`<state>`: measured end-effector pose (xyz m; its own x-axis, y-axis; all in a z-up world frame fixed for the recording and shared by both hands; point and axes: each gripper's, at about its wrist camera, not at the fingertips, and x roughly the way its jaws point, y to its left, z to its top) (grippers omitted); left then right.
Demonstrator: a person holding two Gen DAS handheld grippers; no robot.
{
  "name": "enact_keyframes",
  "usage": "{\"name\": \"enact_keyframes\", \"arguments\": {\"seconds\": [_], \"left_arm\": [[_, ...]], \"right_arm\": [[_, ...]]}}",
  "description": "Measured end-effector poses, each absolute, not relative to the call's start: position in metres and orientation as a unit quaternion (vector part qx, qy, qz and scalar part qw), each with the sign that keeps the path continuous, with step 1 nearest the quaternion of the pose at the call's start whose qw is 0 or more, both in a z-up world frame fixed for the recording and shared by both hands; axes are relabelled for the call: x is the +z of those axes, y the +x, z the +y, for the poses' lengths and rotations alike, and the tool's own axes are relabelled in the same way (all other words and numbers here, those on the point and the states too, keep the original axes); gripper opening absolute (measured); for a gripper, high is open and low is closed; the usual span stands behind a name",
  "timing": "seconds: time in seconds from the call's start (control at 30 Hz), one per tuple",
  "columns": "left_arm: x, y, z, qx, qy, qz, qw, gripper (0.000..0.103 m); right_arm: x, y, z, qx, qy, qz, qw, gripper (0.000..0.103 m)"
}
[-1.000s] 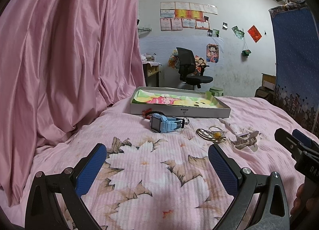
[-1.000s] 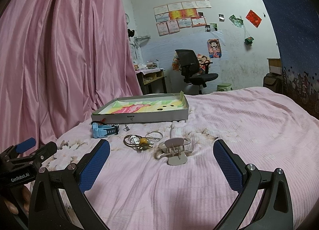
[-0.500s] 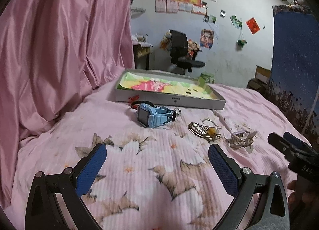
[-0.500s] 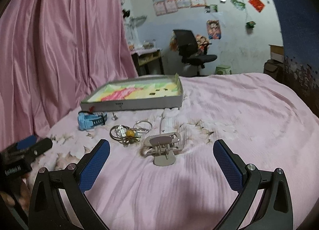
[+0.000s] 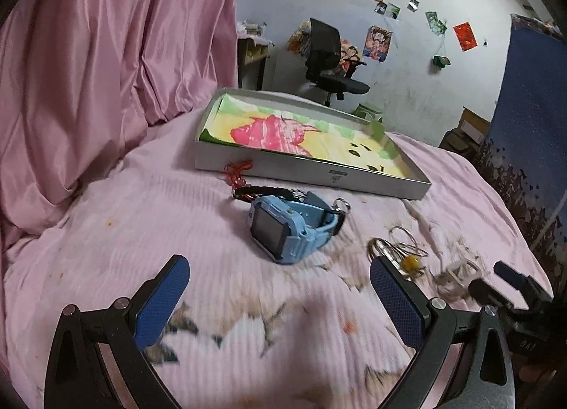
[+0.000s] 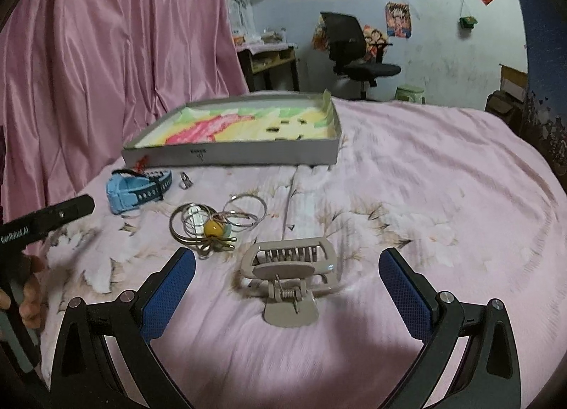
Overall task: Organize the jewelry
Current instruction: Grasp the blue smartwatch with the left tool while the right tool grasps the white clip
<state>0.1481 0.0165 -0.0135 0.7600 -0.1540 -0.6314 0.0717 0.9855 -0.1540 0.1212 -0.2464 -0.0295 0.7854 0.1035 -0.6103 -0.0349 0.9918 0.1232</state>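
Both hand-held grippers moved nearer: left point(image 5: 280, 297) gaped before blue watch point(image 5: 288, 226), right point(image 6: 287, 286) gaped around hair claw point(image 6: 288, 279) on bed point(image 6: 443, 203).

glossy pink curtain point(image 6: 106, 54); matt ribbed bedspread point(image 6: 425, 178); beside the matt plastic hair claw point(image 6: 288, 278), shiny metal bangles point(image 6: 219, 219).

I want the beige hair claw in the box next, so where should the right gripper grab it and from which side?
Grip the hair claw across its toothed body, coming from above and the near side. It lies flat between the open right gripper fingers, spring tab facing the camera; the tab would likely pinch open.
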Motion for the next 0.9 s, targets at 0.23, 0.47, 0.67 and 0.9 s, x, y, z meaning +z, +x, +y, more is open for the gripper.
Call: {"name": "enact_keyframes", "arguments": {"seconds": [0.23,0.47,0.67,0.9], "left_arm": [[-0.022,0.176,0.020,-0.075,-0.088,0.360,0.926,0.102],[-0.031,0.195,0.022,-0.078,-0.118,0.372,0.917,0.098],[-0.036,0.207,0.021,-0.082,-0.125,0.382,0.912,0.086],[-0.038,0.211,0.019,-0.098,-0.129,0.385,0.909,0.066]], "right_arm": [[-0.048,0.139,-0.242,0.051,0.068,0.367,0.926,0.078],[-0.058,0.151,-0.227,0.080,0.061,0.384,0.918,0.056],[-0.057,0.151,-0.222,0.088,0.059,0.382,0.918,0.054],[-0.056,0.152,-0.220,0.093,0.055,0.381,0.918,0.054]]}}
